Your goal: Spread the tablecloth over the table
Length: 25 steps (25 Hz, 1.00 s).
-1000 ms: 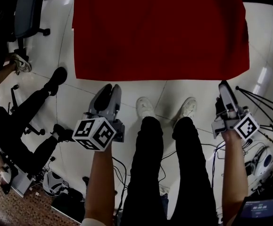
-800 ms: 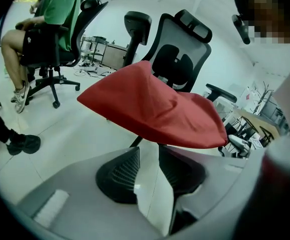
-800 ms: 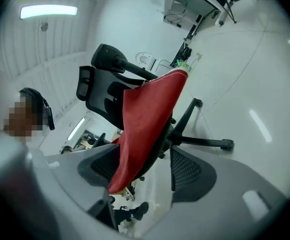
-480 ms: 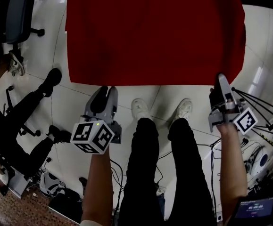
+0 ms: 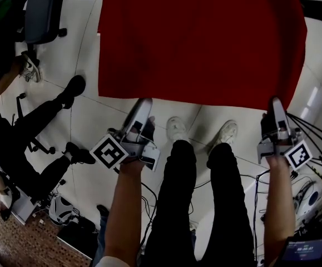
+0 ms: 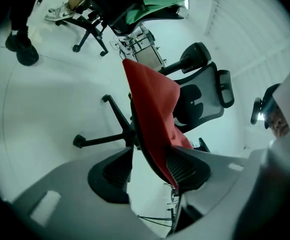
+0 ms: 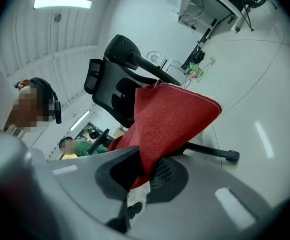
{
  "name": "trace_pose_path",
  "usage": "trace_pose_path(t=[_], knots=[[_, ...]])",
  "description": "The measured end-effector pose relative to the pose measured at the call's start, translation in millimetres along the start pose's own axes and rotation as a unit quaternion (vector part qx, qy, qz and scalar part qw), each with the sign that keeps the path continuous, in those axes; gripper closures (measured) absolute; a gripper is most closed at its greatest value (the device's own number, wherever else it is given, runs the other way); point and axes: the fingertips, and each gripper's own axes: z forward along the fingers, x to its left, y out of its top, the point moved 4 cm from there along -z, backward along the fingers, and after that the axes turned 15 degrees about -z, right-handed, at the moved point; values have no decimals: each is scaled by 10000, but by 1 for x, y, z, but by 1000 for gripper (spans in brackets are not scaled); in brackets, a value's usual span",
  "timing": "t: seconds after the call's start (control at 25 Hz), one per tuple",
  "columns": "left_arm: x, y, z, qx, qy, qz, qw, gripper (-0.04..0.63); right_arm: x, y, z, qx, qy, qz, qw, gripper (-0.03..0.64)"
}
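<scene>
Above the floor, red tablecloth, right gripper clamping its corner

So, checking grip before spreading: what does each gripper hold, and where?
Right gripper: shut on the near edge of the tablecloth, by its right corner. Left gripper: jaws opening, near edge between them, unclamped.

Your tablecloth is plain red. Your trousers are black, the floor white. Both marker cubes show black-and-white squares.
</scene>
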Motion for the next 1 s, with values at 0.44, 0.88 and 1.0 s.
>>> trace_pose_path(t=[0.44, 0.88, 1.0], knots=[[4, 3, 3, 185, -709, -572, 9957, 302, -2, -1, -2, 69, 10, -20, 10000, 603], [-11, 15, 16, -533, -164, -219, 9982, 562, 3, 0, 0, 192, -58, -301, 9993, 603], [-31, 8, 4, -692, 250, 1111, 9911, 572, 13, 6, -4, 308, -269, -770, 9962, 603]])
